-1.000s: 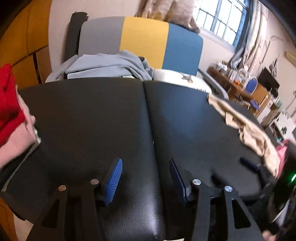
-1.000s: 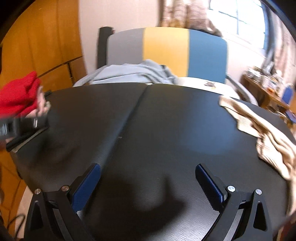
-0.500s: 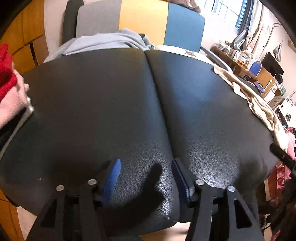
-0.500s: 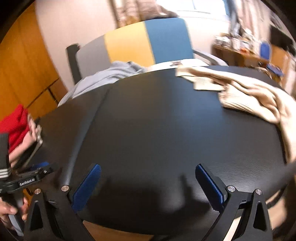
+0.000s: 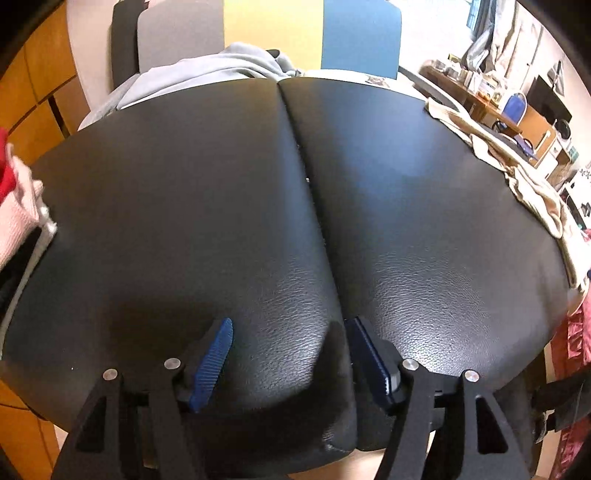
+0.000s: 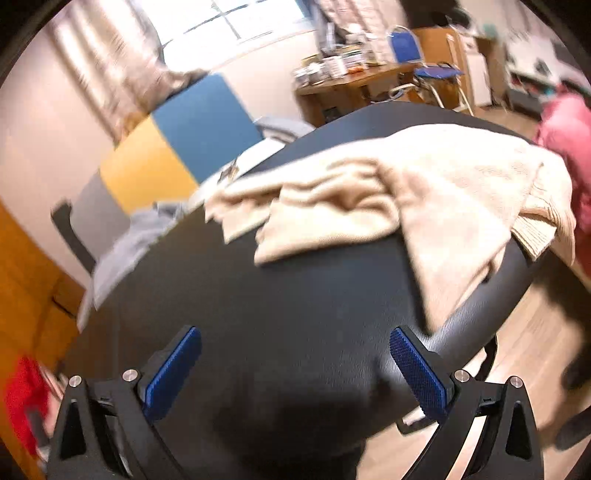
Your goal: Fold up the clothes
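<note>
My left gripper [image 5: 290,349] points down at the black padded table [image 5: 221,192], jaws opening, nothing between them. My right gripper [image 6: 295,365] stands wide and empty; the cream sweater [image 6: 424,192] lies crumpled ahead of it and to its right, draping over the table edge.

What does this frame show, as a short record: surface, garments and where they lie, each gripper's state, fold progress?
surface: black padded table, centre seam
cream sweater: crumpled at the table's right edge, partly hanging over
grey garment: beyond the far edge, by the colour-block chair
red garment: at the left edge
left gripper: jaws opening, nothing between them
right gripper: open, empty, facing the cream sweater
fold progress: not yet begun
</note>
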The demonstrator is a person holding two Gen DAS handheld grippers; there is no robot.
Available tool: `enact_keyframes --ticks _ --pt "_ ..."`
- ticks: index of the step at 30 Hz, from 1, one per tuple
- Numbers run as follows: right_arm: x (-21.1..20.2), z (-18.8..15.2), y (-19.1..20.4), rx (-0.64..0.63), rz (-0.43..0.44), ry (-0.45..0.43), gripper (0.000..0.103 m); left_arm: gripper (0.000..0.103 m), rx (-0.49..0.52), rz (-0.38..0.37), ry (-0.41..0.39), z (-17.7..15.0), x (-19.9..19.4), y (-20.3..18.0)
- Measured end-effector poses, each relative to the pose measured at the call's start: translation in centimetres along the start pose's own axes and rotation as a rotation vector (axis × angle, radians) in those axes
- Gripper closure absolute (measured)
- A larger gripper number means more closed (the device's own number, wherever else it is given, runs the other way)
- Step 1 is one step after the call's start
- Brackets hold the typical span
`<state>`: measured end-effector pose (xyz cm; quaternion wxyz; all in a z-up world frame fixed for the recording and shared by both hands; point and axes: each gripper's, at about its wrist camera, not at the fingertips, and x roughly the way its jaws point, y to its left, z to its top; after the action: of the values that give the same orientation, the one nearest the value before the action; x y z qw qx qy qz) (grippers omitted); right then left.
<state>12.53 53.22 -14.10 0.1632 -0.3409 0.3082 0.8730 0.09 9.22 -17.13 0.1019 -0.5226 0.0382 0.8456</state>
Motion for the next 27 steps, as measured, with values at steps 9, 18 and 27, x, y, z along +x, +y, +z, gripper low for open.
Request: enact_keyframes --ticks 9,18,27 --pt "6.9 5.3 3.0 -0.295 0.001 0.102 0.000 0.035 -0.005 -0.051 0.002 -0.3 -0.3 -0.2" --pt "16.0 8.9 4.0 -0.314 -0.070 0.206 0.000 0.035 -0.008 -0.068 -0.004 -0.1 -0.9 -0.4" --pt "19.4 5.5 7.0 -0.278 -0.144 0.253 0.000 0.035 -0.058 -0.087 -0.009 0.3 -1.1 0.3"
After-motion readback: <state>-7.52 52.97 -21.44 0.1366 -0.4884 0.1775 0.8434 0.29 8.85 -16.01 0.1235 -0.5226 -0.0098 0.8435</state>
